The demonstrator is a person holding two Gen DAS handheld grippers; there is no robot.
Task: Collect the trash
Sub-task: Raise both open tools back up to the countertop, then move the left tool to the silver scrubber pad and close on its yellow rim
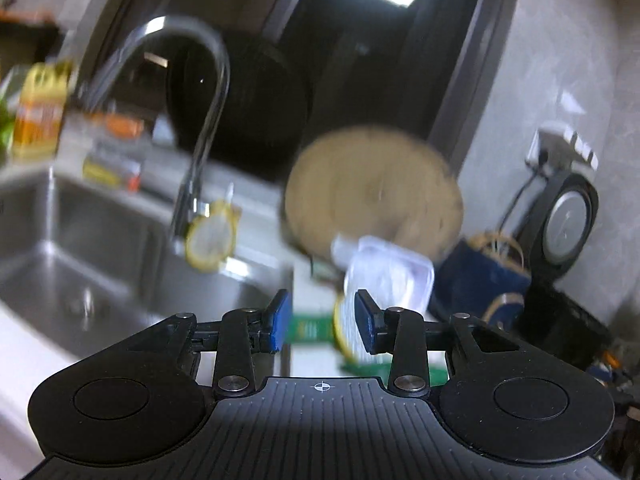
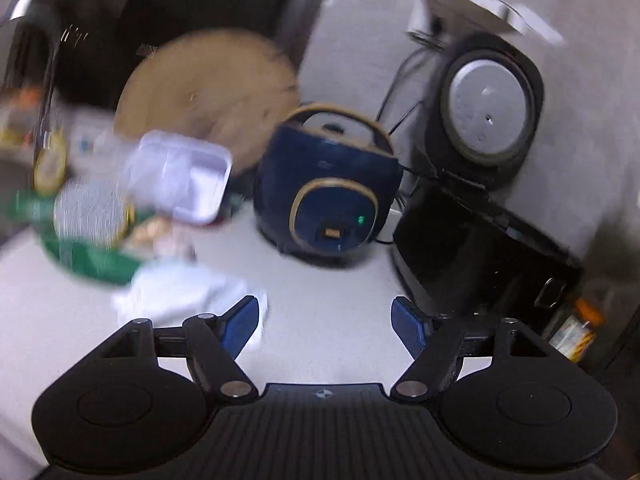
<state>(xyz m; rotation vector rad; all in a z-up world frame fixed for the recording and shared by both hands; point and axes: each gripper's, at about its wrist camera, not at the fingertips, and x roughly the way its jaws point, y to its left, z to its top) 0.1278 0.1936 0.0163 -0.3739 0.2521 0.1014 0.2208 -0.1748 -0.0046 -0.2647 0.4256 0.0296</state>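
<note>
A clear plastic food tray (image 1: 390,276) (image 2: 180,176) stands tilted on the white counter among trash: a green wrapper (image 2: 86,258) (image 1: 310,330), a round foil-topped lid (image 2: 90,210) (image 1: 348,330) and a crumpled white tissue (image 2: 176,292). My left gripper (image 1: 322,320) is open and empty, its fingers in front of the green wrapper and lid. My right gripper (image 2: 326,326) is wide open and empty above the counter, with the tissue by its left finger (image 2: 240,324). Both views are blurred.
A steel sink (image 1: 80,264) with a curved tap (image 1: 200,120) is at left. A round wooden board (image 1: 372,192) (image 2: 208,84) leans on the wall. A blue rice cooker (image 2: 328,184) and a black open-lidded appliance (image 2: 480,208) stand at right.
</note>
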